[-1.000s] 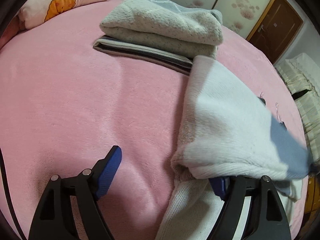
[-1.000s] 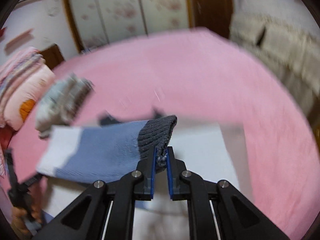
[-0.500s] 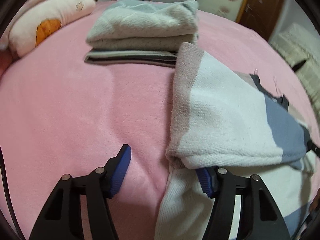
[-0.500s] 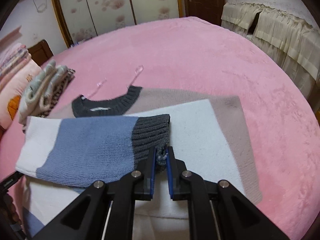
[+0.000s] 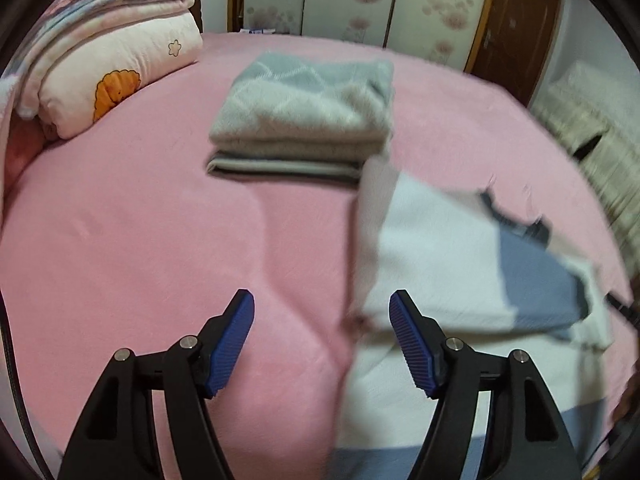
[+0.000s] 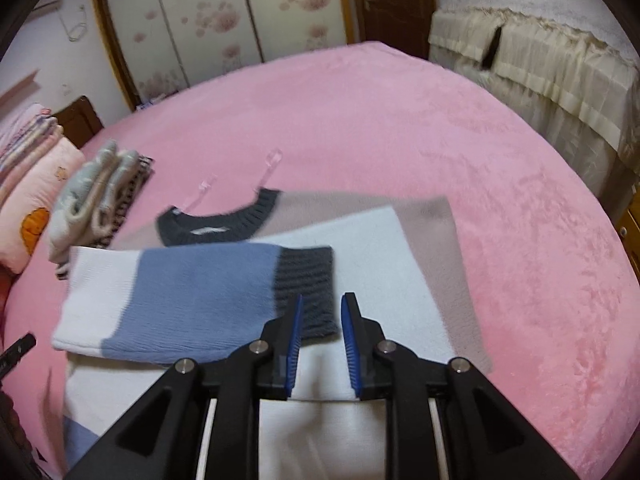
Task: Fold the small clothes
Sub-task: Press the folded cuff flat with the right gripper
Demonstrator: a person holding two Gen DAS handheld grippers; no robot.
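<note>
Sweater (image 6: 360, 248) flat on pink bed (image 6: 400, 128), sleeve (image 6: 192, 300) folded crosswise, neck toward far edge, left gripper (image 5: 322, 336) fingers wide and empty, right gripper (image 6: 320, 336) fingers just parting, off cuff.

The left gripper (image 5: 322, 306) hung over a pink blanket (image 5: 140, 240), its blue-padded jaws wide apart with nothing between them; they had just been opening a little further. Its right finger stood in front of the near left edge of a sweater (image 5: 440, 248), whether touching it could not be told. The sweater lay to the right, blurred, its white and blue sleeve (image 5: 500, 280) folded across the body. Behind, a folded grey stack (image 5: 304, 120) sat on the blanket, its right end just beside the sweater's far corner. A pillow (image 5: 112, 80) with an orange print lay at the upper left, well apart from the stack.
</note>
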